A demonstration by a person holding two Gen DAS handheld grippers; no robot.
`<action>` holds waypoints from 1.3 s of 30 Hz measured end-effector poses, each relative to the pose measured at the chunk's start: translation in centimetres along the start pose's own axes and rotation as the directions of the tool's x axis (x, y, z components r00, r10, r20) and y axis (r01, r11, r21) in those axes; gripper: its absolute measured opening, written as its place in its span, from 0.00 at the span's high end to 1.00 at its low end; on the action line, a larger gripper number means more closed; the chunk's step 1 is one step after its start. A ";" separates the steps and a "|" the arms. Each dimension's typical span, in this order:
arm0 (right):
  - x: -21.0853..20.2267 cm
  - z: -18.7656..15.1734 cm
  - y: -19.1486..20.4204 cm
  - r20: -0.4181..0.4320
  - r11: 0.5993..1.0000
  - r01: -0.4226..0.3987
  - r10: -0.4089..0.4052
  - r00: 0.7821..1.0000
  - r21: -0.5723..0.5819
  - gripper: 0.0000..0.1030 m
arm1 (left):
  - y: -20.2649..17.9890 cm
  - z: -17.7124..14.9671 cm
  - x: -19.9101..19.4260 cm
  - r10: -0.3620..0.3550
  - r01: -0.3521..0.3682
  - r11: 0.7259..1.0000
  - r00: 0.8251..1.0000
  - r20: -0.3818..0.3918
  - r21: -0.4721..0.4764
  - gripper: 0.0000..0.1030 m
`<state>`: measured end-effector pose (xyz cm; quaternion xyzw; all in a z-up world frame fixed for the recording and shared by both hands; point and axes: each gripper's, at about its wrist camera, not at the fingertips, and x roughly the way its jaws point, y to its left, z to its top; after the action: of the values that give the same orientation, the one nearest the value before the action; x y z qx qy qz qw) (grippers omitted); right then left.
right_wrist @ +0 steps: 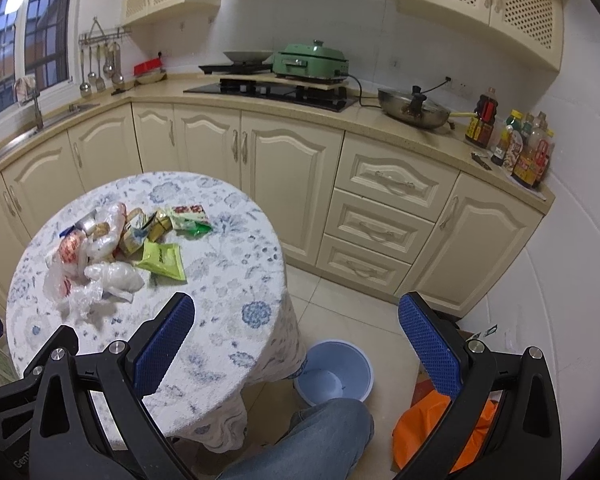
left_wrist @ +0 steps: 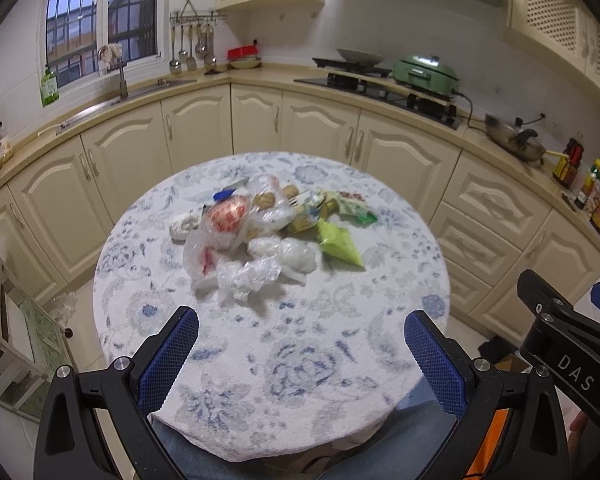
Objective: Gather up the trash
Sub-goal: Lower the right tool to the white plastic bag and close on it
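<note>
Trash pile: wrappers and crumpled plastic bags, mid-table on the floral cloth, ahead of my left claw, fingers spread, empty. My right claw, also spread and empty, hangs off the table's right edge; pile up-left of it. Blue bin on the floor beside the table. My knee below.

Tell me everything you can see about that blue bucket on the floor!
The bucket is pale blue, round, and looks like plastic. It stands upright on the cream floor tiles, open at the top with no lid, and looks empty inside. It sits right beside the round table, partly tucked under the hanging flowery tablecloth, which hides its left edge. A knee in blue jeans is just in front of it. Neither gripper touches it.
</note>
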<state>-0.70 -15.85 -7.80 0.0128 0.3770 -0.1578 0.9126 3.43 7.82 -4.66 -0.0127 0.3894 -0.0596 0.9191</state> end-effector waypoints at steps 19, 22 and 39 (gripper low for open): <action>7.5 -1.4 13.1 -0.218 0.991 -0.081 0.055 0.974 -0.111 0.00 | 10.0 0.3 11.4 0.052 -0.057 0.998 0.980 -0.193 -0.024 0.02; 8.6 -1.5 14.9 -0.246 0.987 -0.128 0.101 0.964 -0.096 0.00 | 11.0 0.3 12.8 0.076 -0.079 0.997 0.978 -0.196 -0.005 0.02; 15.2 0.1 20.5 -0.272 0.965 -0.262 0.258 0.927 0.024 0.00 | 15.7 -0.2 18.1 0.140 -0.151 0.988 0.956 -0.259 -0.025 0.02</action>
<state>15.64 -0.59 -20.23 0.0782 0.4949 -0.0299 0.8649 17.30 21.21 -18.80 0.0035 0.5062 0.0157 0.8622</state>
